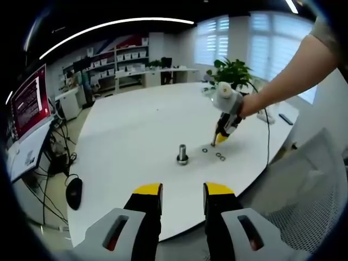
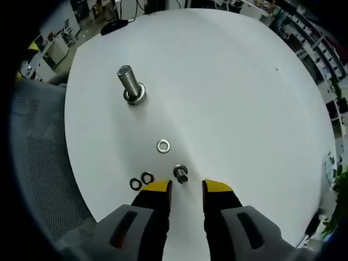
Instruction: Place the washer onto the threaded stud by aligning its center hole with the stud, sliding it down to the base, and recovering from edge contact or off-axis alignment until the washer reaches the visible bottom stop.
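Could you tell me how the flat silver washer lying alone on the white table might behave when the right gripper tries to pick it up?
The washer lies flat on the smooth table, so it will probably slide rather than lift. It looks thin, likely light and stiff. Set on edge, it could roll.

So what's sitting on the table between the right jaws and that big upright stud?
In the right gripper view, a washer lies flat between the right gripper and the stud.

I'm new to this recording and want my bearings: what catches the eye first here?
The upright threaded stud stands alone on the big white table, a washer already at its base. Nearer the right gripper lie a loose silver washer, two dark rings and a small nut-like piece. Both grippers are open and empty.
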`<state>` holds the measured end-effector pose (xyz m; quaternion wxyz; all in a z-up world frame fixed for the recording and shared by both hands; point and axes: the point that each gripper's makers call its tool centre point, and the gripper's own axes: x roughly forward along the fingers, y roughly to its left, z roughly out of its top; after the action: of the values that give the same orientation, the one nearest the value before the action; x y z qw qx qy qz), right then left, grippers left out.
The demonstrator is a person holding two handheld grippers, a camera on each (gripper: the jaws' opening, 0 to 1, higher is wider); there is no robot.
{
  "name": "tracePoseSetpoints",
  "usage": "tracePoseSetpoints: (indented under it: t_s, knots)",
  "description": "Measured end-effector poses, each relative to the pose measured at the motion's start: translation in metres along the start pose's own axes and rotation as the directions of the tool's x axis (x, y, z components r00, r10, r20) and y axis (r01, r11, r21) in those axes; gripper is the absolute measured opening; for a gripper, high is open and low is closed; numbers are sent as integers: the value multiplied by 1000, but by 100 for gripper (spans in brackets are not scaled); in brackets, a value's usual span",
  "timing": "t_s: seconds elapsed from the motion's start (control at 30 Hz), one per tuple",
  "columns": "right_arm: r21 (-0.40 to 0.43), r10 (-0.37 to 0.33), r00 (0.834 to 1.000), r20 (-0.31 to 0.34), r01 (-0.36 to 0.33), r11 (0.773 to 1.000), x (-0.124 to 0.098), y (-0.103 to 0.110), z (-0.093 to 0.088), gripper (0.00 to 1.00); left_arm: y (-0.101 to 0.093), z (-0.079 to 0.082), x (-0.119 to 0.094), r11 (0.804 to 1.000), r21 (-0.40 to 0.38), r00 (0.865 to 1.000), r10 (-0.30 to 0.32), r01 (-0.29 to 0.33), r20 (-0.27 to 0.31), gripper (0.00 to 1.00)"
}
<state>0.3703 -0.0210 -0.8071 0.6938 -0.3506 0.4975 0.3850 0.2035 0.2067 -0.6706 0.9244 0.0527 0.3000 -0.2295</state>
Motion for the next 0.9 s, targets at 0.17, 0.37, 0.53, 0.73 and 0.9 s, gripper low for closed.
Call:
tracePoseSetpoints:
  t_s: [0.17, 0.37, 0.53, 0.73, 0.9]
  knots:
    - [-17, -1, 999, 32, 2, 1000, -3, 3, 14, 26, 0, 1, 0, 1000, 0, 1000, -3, 3, 3, 28]
    - [-74, 17, 998, 57, -12, 997, -1, 13, 38, 26, -1, 1, 0, 1000, 1, 1000, -4, 4, 5, 28]
    - [-132, 55, 998, 26, -51, 990, 9, 25, 46, 26, 0, 1, 0, 1000, 0, 1000, -2, 2, 5, 28]
    - [-176, 79, 997, -27, -83, 981, 20, 32, 44, 26, 0, 1, 0, 1000, -1, 1000, -1, 1, 4, 28]
    - [-201, 83, 995, -55, -93, 975, 27, 32, 43, 26, 0, 1, 0, 1000, -2, 1000, -2, 2, 6, 28]
